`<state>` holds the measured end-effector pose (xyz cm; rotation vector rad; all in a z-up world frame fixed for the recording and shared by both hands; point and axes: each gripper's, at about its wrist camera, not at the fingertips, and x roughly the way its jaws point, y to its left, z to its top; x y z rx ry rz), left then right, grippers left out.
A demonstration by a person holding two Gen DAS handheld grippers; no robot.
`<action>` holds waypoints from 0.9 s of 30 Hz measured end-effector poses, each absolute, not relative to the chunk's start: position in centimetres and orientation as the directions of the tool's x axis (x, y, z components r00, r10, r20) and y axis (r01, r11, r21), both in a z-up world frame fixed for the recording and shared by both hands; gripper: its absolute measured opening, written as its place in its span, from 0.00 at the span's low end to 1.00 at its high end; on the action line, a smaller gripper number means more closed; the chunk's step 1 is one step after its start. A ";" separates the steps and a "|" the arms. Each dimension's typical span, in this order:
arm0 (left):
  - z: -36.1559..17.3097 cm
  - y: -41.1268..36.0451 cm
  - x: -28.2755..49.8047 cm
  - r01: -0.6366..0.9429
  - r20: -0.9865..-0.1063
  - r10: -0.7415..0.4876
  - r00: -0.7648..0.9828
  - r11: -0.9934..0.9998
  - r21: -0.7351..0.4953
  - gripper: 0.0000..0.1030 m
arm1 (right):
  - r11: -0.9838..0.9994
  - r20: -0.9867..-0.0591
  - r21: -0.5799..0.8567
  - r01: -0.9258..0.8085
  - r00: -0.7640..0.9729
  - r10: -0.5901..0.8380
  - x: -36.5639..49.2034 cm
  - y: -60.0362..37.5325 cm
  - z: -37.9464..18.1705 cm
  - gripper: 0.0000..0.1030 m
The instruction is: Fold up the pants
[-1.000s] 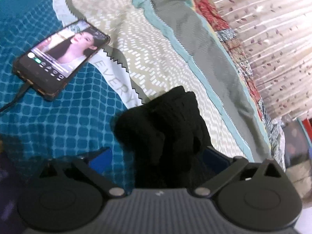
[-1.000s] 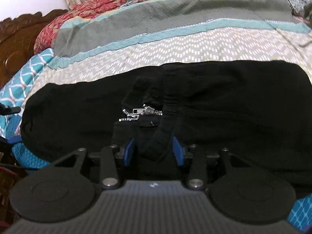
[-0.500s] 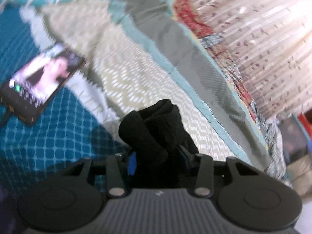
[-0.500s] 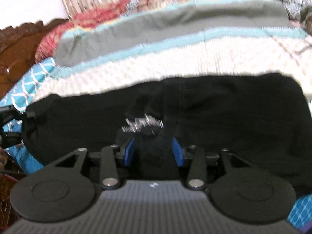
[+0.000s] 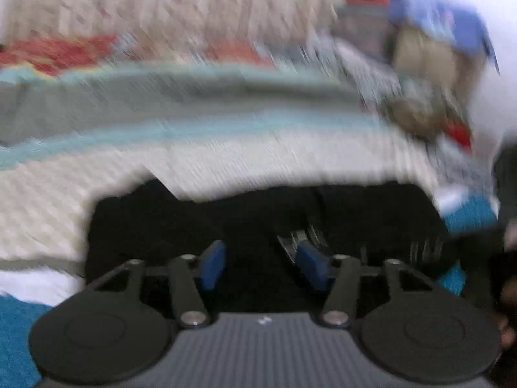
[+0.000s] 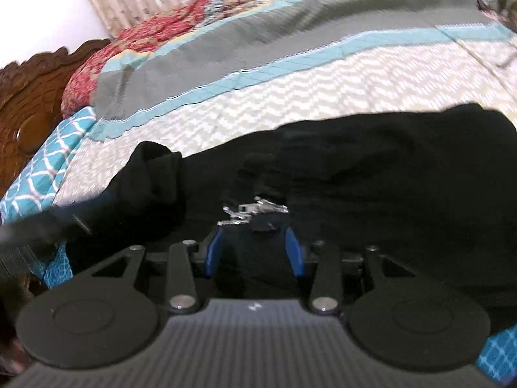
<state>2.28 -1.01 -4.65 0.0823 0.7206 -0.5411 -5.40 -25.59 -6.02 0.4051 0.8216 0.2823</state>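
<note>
Black pants (image 6: 371, 174) are lying across the near part of the bed (image 6: 290, 97), zips near centre. Right gripper (image 6: 255, 252) is pinching fabric by the zips. Left gripper (image 5: 261, 265), jaws just been opening, is partly open over pants w/ cloth between; grip unclear thru blur. Fabric's soft, floppy, light, so better taking hems/waistband.

The pants (image 6: 371, 174) are made of matt black cloth, with a shiny metal zipper (image 6: 255, 211) near the front. The bedspread (image 6: 290, 97) is woven cloth, printed and dull, and the headboard (image 6: 29, 97) at the far left is carved, polished brown wood. The right gripper (image 6: 255, 253) is built of matt black plastic with smooth blue pads (image 6: 292, 252).
</note>
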 end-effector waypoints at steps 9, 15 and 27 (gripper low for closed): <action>0.4 7.0 -0.4 0.434 -0.506 -0.540 0.673 0.842 -0.321 0.79 | 0.776 -0.519 0.600 -0.193 0.644 0.562 -4.0 -25.7 -3.3 0.57; 1.6 15.9 -1.3 0.158 -0.478 -0.398 0.783 0.870 -0.467 0.84 | 0.663 -0.493 0.731 -0.160 0.548 0.676 2.4 -21.3 -3.1 0.87; -2.7 21.4 0.7 -0.128 -0.560 -0.324 0.762 0.773 -0.621 0.84 | 0.596 -0.502 0.800 -0.065 0.472 0.725 5.1 -15.0 -3.4 0.18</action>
